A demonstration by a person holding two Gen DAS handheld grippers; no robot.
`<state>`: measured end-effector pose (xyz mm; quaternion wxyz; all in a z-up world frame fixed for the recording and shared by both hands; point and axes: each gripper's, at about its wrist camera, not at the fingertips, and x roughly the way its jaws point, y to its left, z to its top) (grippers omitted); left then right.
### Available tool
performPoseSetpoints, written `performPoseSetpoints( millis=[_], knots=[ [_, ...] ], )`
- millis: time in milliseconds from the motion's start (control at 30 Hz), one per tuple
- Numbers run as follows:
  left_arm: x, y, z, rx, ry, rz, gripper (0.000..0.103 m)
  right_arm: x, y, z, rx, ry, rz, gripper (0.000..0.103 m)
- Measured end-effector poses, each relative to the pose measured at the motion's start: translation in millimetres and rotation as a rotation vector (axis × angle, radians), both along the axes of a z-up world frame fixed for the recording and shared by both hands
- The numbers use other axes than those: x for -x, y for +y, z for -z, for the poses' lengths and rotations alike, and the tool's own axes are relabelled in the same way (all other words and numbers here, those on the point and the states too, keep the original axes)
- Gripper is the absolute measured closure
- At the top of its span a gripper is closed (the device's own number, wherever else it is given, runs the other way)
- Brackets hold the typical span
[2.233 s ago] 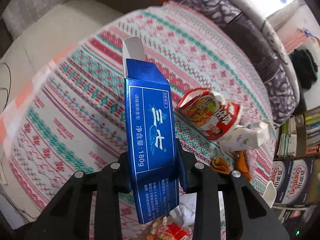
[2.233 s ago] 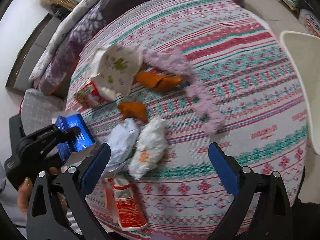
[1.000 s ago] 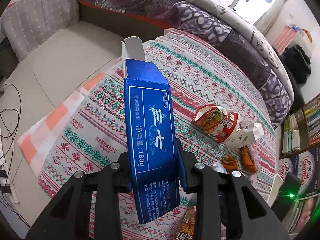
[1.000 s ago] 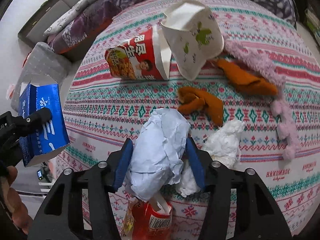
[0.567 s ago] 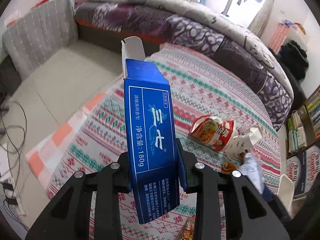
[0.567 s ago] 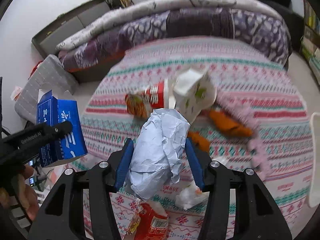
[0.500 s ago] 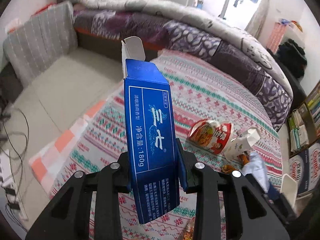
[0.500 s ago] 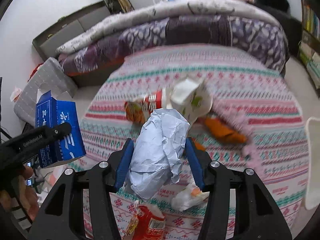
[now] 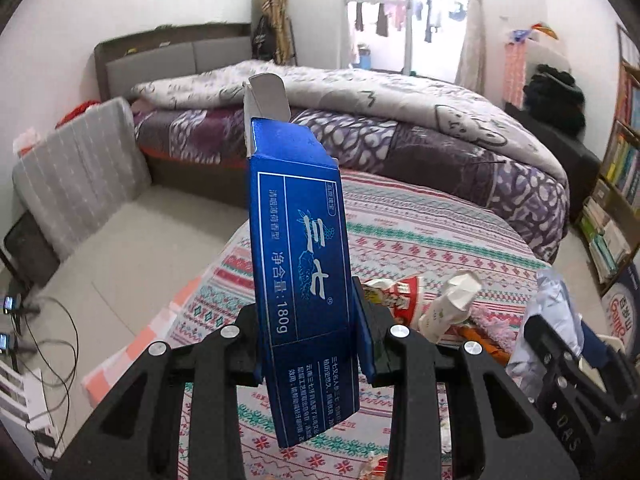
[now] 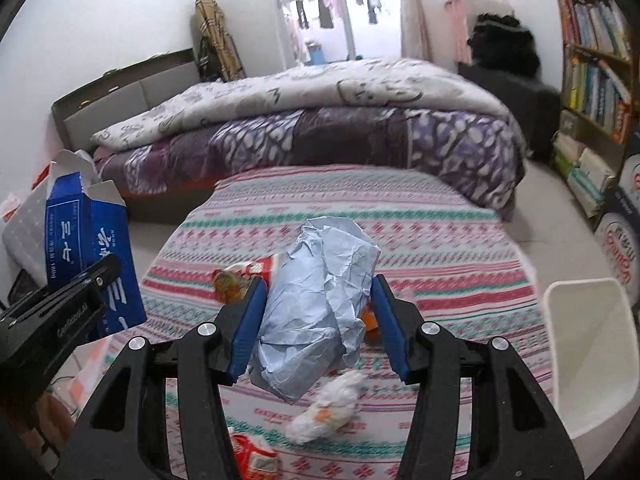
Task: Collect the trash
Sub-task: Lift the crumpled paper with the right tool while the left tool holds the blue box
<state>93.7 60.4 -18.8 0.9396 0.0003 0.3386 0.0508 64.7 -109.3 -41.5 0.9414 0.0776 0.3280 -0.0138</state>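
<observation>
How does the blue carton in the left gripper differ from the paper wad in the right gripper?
The blue carton is a stiff, flat-sided printed box with an open top flap; the paper wad is pale blue, crumpled and shapeless, with no print. The carton is the narrower, so the left gripper is closed tighter than the right gripper. Both are clamped and lifted off the patterned cloth.

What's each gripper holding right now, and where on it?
Left gripper clamps the blue carton across its lower half; right gripper grips the crumpled blue paper wad at its sides.
</observation>
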Motion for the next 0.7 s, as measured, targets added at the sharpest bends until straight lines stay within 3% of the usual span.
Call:
performPoseSetpoints(
  millis=[367,700],
  knots=[
    [16.2,-48.6,-10.9,-0.052,-0.068,0.093,0.069,16.2,-32.2,-14.9,0.054,-0.053,0.089,0.052],
    [24.5,-84.3,-16.1,-0.037,-0.084,0.161,0.069,32.0,-69.9,-23.9,0.086,-0.07,0.175,0.052]
  ],
)
